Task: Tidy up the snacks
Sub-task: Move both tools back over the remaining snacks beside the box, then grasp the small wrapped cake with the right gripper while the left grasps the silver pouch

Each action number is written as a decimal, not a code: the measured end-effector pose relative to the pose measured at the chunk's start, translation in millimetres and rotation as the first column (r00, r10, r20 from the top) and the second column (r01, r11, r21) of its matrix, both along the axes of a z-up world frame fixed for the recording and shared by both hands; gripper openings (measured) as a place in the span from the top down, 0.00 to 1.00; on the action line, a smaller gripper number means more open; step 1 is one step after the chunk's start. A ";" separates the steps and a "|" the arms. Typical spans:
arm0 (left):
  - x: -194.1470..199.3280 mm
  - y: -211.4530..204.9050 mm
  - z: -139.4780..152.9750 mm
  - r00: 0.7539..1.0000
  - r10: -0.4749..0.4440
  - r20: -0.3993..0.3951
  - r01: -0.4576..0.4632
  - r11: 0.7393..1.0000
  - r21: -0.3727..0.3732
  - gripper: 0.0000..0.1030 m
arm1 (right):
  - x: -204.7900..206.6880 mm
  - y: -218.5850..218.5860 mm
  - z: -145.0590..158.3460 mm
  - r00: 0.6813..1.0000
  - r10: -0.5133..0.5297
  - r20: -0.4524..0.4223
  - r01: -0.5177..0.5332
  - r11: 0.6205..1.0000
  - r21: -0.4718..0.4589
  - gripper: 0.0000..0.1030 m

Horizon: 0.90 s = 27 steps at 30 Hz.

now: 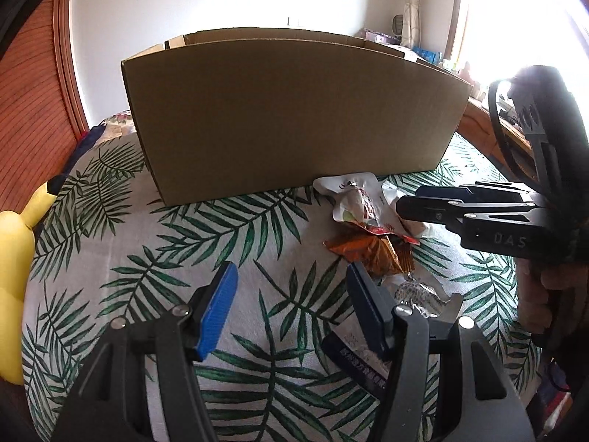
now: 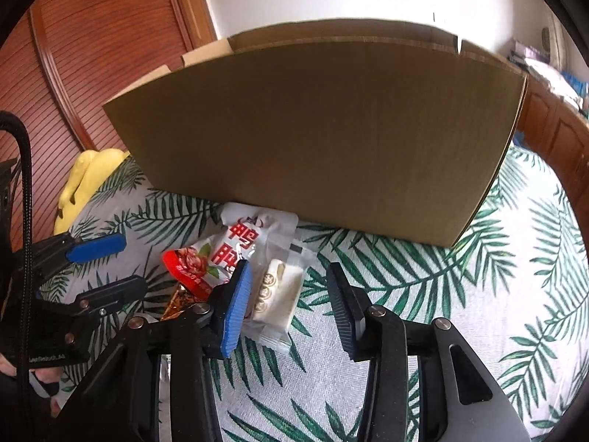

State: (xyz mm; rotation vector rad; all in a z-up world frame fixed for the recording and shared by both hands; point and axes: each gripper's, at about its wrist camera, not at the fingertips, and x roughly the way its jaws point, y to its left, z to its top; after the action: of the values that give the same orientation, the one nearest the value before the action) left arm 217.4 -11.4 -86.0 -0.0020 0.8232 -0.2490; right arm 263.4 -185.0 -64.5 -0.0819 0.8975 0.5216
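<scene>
Yellow plush toy: off at 9 o'clock, hanging at the edge of the leaf-print fabric surface.
Left gripper: blue-padded fingers spread wide apart, nothing between them, just hovering over the fabric.
Big brown cardboard box: top open, standing at 12 o'clock behind everything.
Snack pile: lying right in front of the box wall, around 1 o'clock from the left gripper. White pouch with red characters is up against the box, a red-and-white packet and a crinkly orange wrapper sit nearer.
White pastry packet with round seals: flat on the fabric, at 11 o'clock between the right fingers.
Right gripper: fingers also well apart, gripping nothing.
</scene>
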 end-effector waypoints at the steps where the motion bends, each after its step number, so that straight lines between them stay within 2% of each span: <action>1: 0.2 0.0 0.0 1.000 0.000 -0.001 0.000 1.000 -0.002 0.40 | 0.1 -0.3 -0.3 1.000 0.000 -0.005 0.000 1.000 0.001 0.60; 8: 0.4 -0.1 0.9 1.000 -0.008 -0.003 0.008 1.000 -0.003 0.40 | 2.1 4.0 -5.6 1.000 0.010 -0.014 -0.011 1.000 -0.013 0.67; 9: -0.2 -0.6 1.2 1.000 -0.012 -0.003 0.012 1.000 -0.003 0.40 | 2.2 3.9 -5.7 1.000 0.013 -0.016 -0.013 1.000 -0.016 0.74; 11: -2.2 -2.4 2.0 1.000 -0.021 -0.003 0.021 1.000 -0.003 0.40 | 1.6 5.1 -6.6 1.000 0.020 -0.013 -0.020 0.999 -0.027 0.81; 18: -9.9 -12.5 4.3 0.996 -0.090 -0.004 0.090 0.996 -0.016 0.39 | -5.8 -1.8 -2.7 1.000 0.016 0.003 -0.016 0.999 -0.029 0.81; 27: -15.6 -30.8 5.6 0.985 -0.172 -0.012 0.171 0.985 -0.012 0.37 | -30.5 -33.9 9.0 0.999 -0.023 0.037 0.024 0.999 -0.026 0.81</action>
State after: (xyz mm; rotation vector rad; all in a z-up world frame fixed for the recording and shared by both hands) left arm 201.8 -42.3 -80.4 0.0571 0.8357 -0.4164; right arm 232.9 -218.9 -55.5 -0.1041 0.8688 0.4850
